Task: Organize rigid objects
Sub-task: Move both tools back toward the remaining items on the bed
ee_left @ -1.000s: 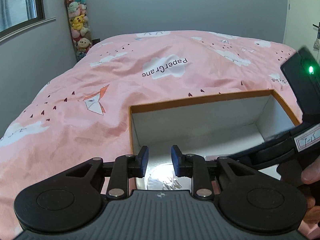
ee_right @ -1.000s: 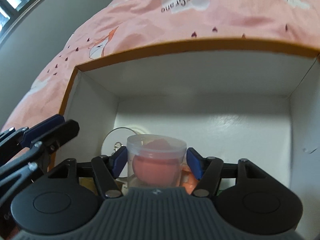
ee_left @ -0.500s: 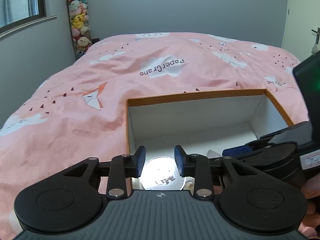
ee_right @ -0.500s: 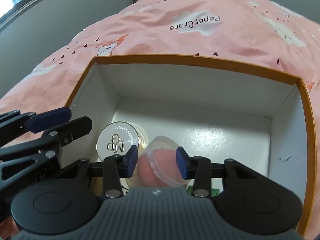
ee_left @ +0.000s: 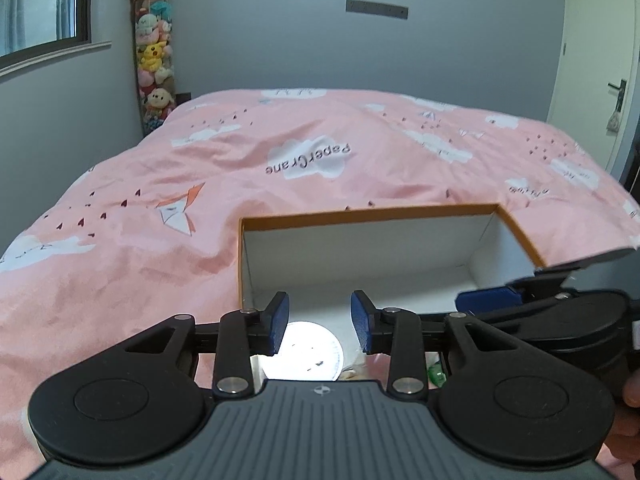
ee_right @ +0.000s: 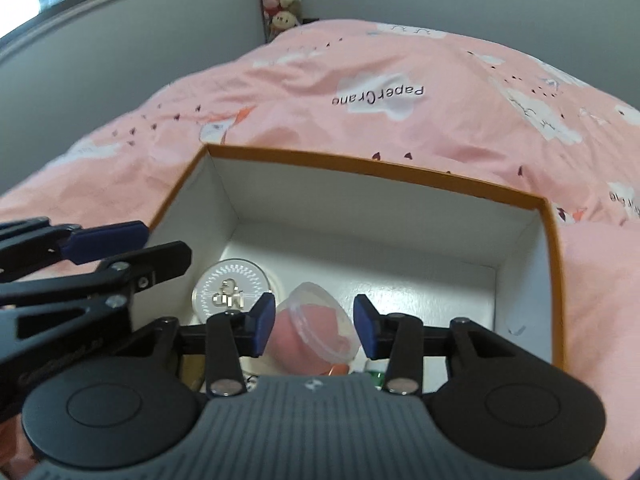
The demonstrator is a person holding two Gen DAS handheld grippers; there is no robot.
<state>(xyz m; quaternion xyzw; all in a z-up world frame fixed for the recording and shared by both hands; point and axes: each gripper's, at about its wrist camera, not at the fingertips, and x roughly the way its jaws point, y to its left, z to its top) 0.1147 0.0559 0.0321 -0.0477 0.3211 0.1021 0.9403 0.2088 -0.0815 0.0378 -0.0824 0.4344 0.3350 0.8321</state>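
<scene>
Evidently both deposits are complete. Left hand-held gripper (ee_left: pixel 319 322): jaws apart and just widened, nothing between them, poised above the round silver tin (ee_right: pixel 231 290) lying flat in the near-left corner of the orange-rimmed box (ee_right: pixel 554 216) on the bed (ee_left: pixel 120 260). Right hand-held gripper (ee_right: pixel 315 326): jaws apart, recently opening, clear of the tipped clear capsule (ee_right: pixel 316 334) with its pink ball, which rests beside the tin, so the items cluster together.
</scene>
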